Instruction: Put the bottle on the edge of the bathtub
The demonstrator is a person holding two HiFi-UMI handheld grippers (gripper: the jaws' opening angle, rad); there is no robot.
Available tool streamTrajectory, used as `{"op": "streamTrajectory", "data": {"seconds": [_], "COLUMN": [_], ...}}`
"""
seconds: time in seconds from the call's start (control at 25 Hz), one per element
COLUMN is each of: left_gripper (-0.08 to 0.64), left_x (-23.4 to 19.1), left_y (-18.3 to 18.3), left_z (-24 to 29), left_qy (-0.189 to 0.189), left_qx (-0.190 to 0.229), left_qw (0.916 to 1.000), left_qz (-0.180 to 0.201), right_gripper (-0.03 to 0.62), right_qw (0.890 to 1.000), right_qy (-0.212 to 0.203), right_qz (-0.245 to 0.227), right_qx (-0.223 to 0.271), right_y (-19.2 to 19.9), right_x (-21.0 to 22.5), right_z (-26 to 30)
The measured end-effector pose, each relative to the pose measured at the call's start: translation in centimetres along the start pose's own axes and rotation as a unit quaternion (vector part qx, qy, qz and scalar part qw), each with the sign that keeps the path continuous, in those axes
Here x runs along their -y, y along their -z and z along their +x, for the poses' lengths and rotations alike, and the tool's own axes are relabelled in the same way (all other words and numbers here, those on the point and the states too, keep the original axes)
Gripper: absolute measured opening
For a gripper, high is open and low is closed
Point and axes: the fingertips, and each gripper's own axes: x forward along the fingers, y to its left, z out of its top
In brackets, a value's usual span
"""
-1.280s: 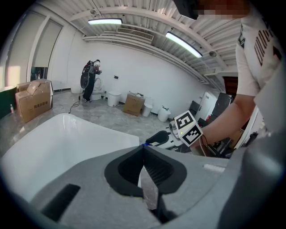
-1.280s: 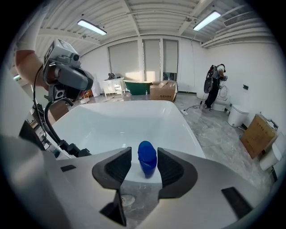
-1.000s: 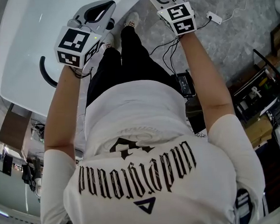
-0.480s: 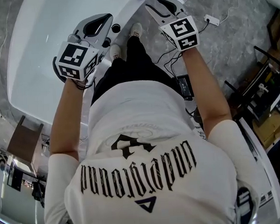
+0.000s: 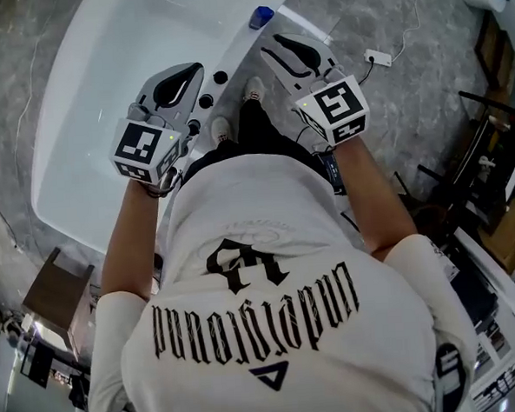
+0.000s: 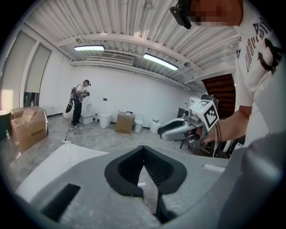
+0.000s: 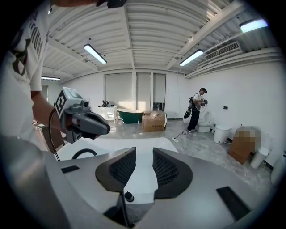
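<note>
Can make out only a blue top of the bottle (image 5: 261,18), standing on the bathtub (image 5: 95,106) rim at its far corner, beyond two black fittings (image 5: 221,76) on that same rim and well apart from both tools. Holding the left tool (image 6: 143,150) pinched shut on nothing, the right tool (image 7: 144,156) parted and empty, jaws just narrowed. Plenty of bare white basin inside the rim, open grey floor (image 5: 385,19) outside it.

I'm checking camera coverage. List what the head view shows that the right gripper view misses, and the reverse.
Head view only: the blue-capped bottle at the rim of the white bathtub. Right gripper view only: a green tub, a cardboard box and a standing person across the room. Both: that bathtub and the left gripper.
</note>
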Motion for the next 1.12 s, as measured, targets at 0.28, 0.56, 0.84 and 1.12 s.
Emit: {"op": "streamTrajectory", "data": {"seconds": [0.28, 0.56, 0.84, 1.12], "left_gripper": [0.015, 0.015, 0.014, 0.015], "left_x": [2.9, 4.1, 3.9, 3.8], "left_y": [-4.8, -7.8, -8.5, -9.3], "left_z": [-3.8, -8.2, -10.3, -10.8], "left_qy": [0.005, -0.008, -0.015, -0.001], "left_qx": [0.049, 0.084, 0.096, 0.115], "left_qw": [0.9985, 0.9956, 0.9946, 0.9931], "left_qz": [0.023, 0.039, 0.038, 0.025], "right_gripper": [0.078, 0.046, 0.026, 0.018], "right_qw": [0.998, 0.993, 0.991, 0.991], "right_qy": [0.014, 0.021, 0.037, 0.060], "right_qz": [-0.015, -0.029, -0.041, -0.025], "right_qx": [0.056, 0.109, 0.123, 0.121], "right_y": [-5.5, -10.6, -12.1, -11.9], "right_x": [-3.1, -6.7, -7.7, -6.8], "right_z": [-5.3, -8.9, -10.4, -11.4]}}
